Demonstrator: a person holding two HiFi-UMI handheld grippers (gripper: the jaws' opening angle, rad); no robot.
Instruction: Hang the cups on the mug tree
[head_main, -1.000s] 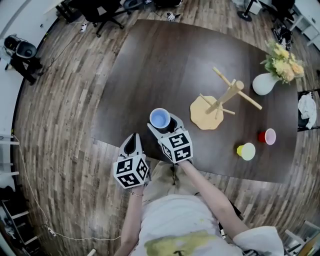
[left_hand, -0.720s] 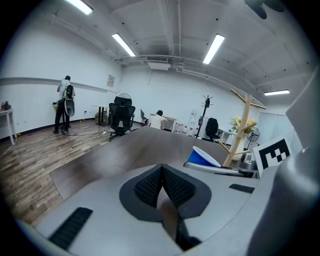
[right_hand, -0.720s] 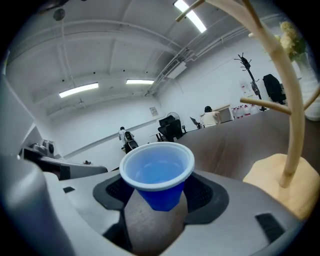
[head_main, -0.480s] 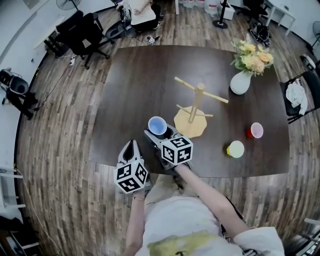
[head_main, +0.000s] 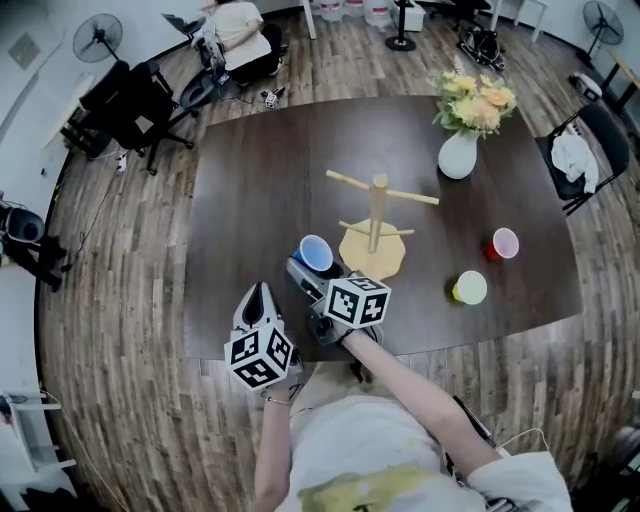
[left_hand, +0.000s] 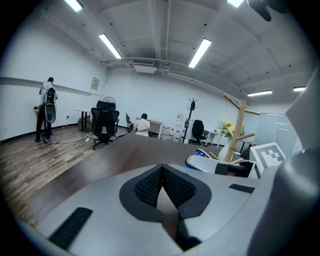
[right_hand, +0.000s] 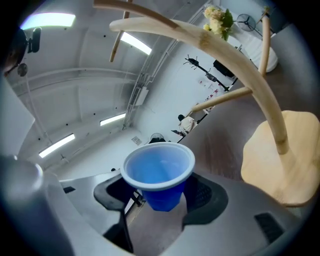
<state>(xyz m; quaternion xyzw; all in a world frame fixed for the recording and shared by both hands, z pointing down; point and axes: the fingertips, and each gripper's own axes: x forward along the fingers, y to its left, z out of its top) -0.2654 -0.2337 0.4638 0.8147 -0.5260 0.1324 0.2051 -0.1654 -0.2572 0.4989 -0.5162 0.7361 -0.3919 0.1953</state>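
Right gripper (head_main: 314, 268) grips the blue cup (head_main: 315, 253) low on its wall, jaws closing on it, just left of the mug tree (head_main: 375, 225) base. Left gripper (head_main: 259, 294), jaws together and empty, sits at the table (head_main: 250, 180) near edge. Yellow cup (head_main: 469, 288) and red cup (head_main: 503, 244) stand right of the tree.

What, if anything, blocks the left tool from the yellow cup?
Probably not reachable directly: the right tool, jaws closing on the blue cup, sits between the left tool and the yellow cup across the table. Reaching round it looks awkward.
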